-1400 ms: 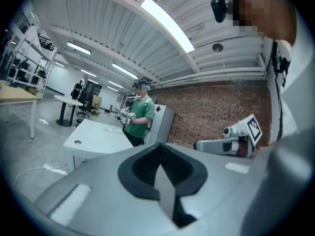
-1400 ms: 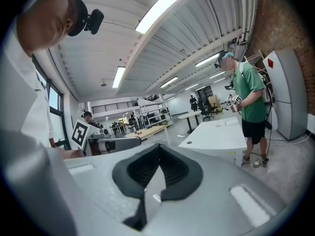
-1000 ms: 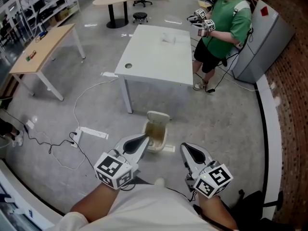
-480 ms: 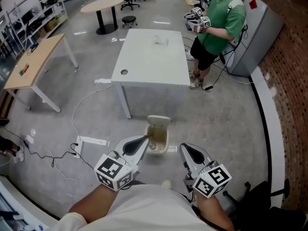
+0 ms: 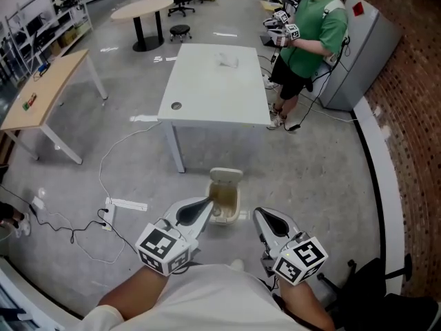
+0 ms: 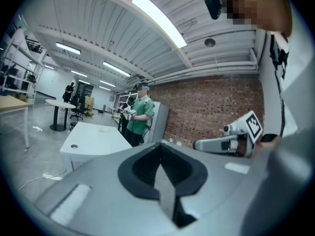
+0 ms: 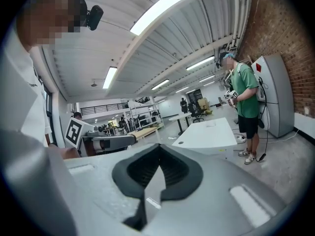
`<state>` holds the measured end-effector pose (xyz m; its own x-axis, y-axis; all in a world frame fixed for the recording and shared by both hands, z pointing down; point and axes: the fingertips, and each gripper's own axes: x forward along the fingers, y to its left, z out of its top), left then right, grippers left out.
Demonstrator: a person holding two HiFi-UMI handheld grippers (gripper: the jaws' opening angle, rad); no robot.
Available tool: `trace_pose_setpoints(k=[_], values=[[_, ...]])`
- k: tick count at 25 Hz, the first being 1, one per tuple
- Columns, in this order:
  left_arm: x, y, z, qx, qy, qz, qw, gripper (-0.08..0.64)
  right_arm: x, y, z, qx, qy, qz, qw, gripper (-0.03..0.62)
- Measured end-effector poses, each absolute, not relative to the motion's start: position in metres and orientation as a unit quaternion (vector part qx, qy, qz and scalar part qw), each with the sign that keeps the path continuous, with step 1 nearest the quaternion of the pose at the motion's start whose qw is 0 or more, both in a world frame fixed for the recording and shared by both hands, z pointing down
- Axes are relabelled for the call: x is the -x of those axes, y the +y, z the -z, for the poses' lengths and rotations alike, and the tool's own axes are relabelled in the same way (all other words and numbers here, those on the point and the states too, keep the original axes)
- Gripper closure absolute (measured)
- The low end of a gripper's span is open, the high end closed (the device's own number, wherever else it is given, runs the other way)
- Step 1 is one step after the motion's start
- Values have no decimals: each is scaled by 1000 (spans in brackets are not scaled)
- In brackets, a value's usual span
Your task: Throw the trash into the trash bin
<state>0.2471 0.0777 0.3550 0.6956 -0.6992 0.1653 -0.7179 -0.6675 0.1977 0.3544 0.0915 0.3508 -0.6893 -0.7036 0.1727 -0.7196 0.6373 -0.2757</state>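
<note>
Left gripper (image 5: 207, 203), right gripper (image 5: 262, 216): both pressed together, nothing between jaws. Trash bin (image 5: 224, 194) stood on floor just ahead of the grippers, before white table (image 5: 207, 95). Pale trash (image 5: 229, 60) lay on table's far end.

The floor (image 5: 331, 164) is smooth grey concrete with a dull sheen. At 12 o'clock the white table (image 5: 213, 88) has a matt, smooth top on painted metal legs. At 10 o'clock the wooden table (image 5: 48, 88) shows a pale wood-grain top. The brick wall (image 5: 413, 102) at 3 o'clock is rough and red-brown. The trash bin (image 5: 236, 200), just below centre, is cream plastic with a slight gloss. The left gripper (image 5: 208, 201) and right gripper (image 5: 259, 213) have matt grey plastic shells with black ribbed pads.
</note>
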Motion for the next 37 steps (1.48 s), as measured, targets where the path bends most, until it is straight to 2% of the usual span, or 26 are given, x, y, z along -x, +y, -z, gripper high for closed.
trace_pose_setpoints(k=[6, 11, 17, 37], values=[[-242, 77, -354, -911, -391, -38, 123, 552, -349, 91, -349, -389, -907, -160, 30, 591], [-249, 81, -353, -917, -383, -57, 94, 552, -346, 92, -353, -384, -908, -161, 37, 591], [-246, 77, -353, -914, -381, -41, 134, 552, -346, 91, -353, -382, -909, -161, 37, 591], [-250, 87, -353, -917, -378, -53, 115, 552, -343, 100, -353, -379, -911, -156, 40, 591]])
